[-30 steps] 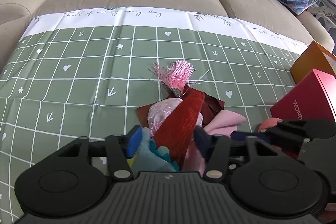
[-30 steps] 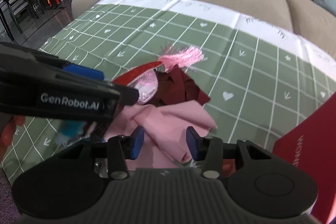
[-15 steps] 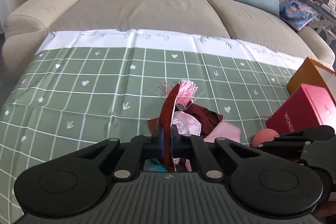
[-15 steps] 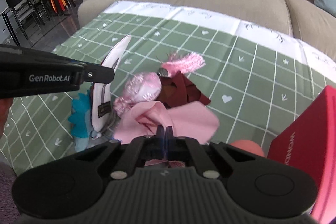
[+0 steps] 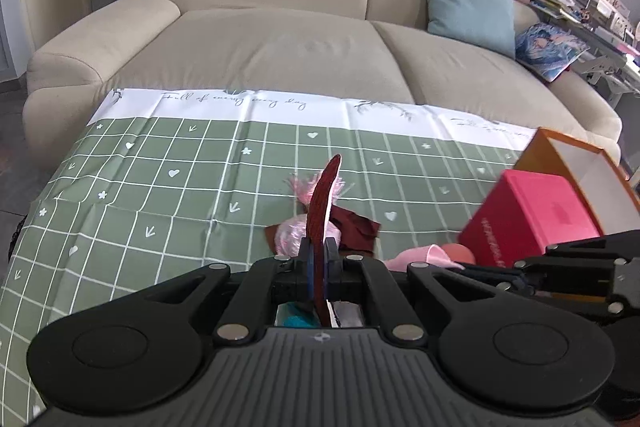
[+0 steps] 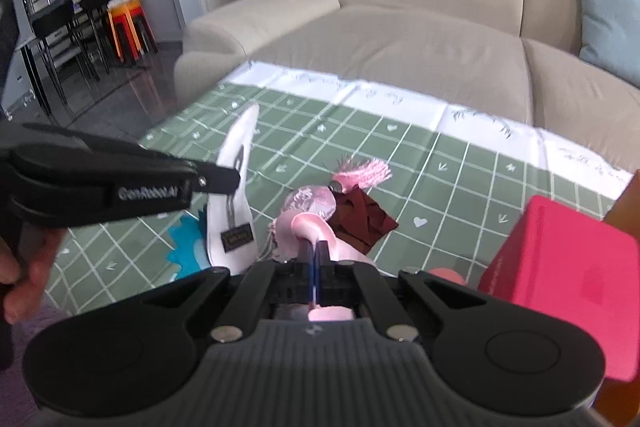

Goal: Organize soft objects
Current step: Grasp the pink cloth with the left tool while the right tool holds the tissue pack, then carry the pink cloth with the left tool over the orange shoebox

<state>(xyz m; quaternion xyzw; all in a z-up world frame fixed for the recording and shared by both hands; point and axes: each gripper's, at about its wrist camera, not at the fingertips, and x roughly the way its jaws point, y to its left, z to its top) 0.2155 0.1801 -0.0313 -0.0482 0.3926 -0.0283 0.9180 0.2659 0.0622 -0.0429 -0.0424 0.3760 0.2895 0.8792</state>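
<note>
My left gripper is shut on a flat red piece with a white back, which stands on edge above the green checked mat. In the right wrist view the left gripper grips that piece, whose white side carries a black label. My right gripper is shut on a pink cloth, lifted off the pile. On the mat lie a pink pouch, a dark red cloth, a pink tassel and a teal soft piece.
A red box and an open orange box stand at the mat's right edge, with a coral ball beside the red box. A beige sofa with cushions lies behind. A person's hand holds the left gripper.
Both grippers went from open to shut and rose. The left took the red piece off the pile and stood it on edge. The right lifted the pink cloth.
</note>
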